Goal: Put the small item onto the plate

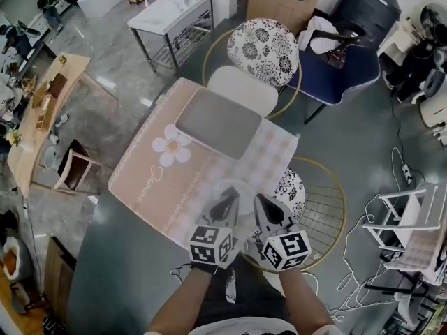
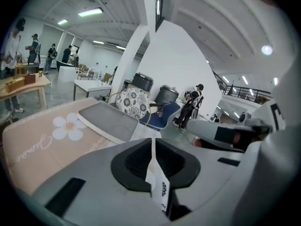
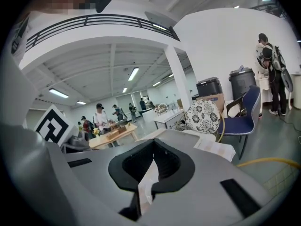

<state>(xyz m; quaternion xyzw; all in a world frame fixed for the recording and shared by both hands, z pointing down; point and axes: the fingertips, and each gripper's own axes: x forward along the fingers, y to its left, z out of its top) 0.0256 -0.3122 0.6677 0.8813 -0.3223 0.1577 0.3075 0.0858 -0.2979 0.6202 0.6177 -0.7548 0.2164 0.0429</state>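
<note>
Peach cloth with a white flower print, spread over the table (image 1: 140, 180) and seen from steeply above. Grey tray (image 1: 218, 123) lying flat at the middle of it. Near the front edge, a pale round plate (image 1: 241, 185), partly covered by the left tongs (image 1: 229, 199) and the right tongs (image 1: 263, 204), side by side above it. Left tongs pinched together at the tips, nothing between. Right tongs likewise closed and holding nothing. No telling where the small item lies: not made out in any view.
</note>
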